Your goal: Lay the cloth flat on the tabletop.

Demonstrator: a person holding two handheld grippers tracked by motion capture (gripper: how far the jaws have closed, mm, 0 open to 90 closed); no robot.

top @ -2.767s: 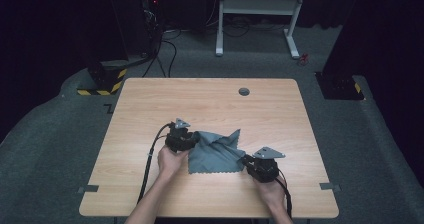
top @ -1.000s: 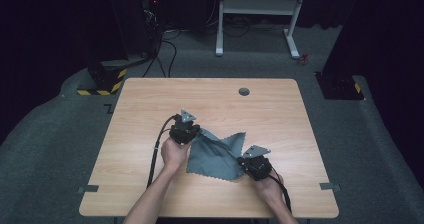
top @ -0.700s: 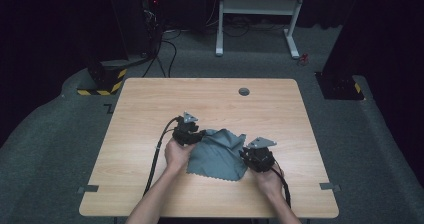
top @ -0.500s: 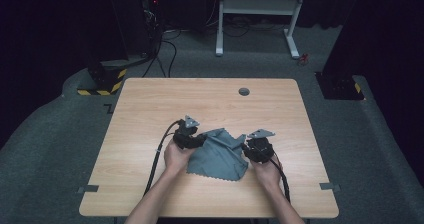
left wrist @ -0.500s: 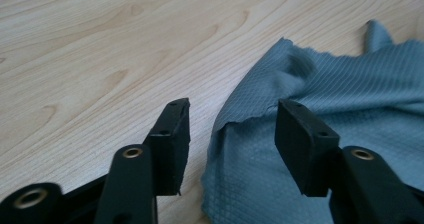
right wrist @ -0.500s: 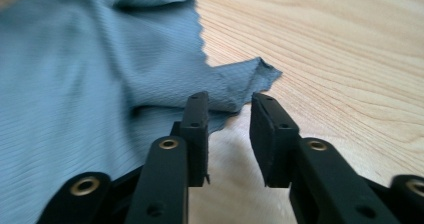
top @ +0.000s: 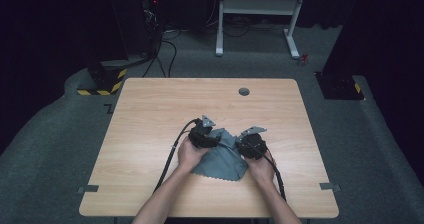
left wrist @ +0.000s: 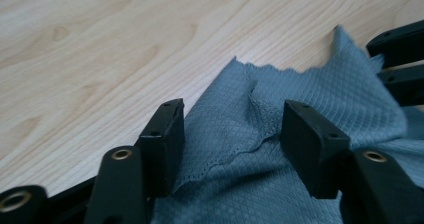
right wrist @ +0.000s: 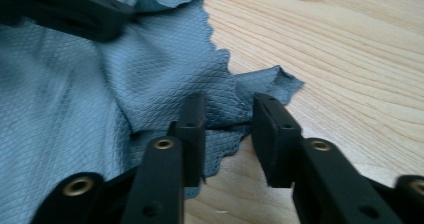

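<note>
From the high view, a grey-blue cloth (top: 221,159) lies crumpled on the near half of the wooden table (top: 150,114), between the person's two hands. The left gripper (top: 204,134) sits at the cloth's far left edge and the right gripper (top: 251,144) at its far right edge, the two close together, with black cables trailing back along the forearms. A small round grommet (top: 243,91) sits in the table top well beyond them.

In the left gripper view, the two black jaws stand apart and have just been opening. The cloth (left wrist: 280,134), with its fine diamond weave and scalloped hem, lies slack between them, a fold of hem running across the gap. The left pad rests against the fabric's edge, but neither pad presses it. The other gripper's jaws show at the right edge.

In the right gripper view, the jaws stand apart with a narrower gap, having just been opening as well. A folded corner of the cloth (right wrist: 100,84) lies under and just ahead of the left pad, and bare wood shows between the pads. Nothing is pinched.
</note>
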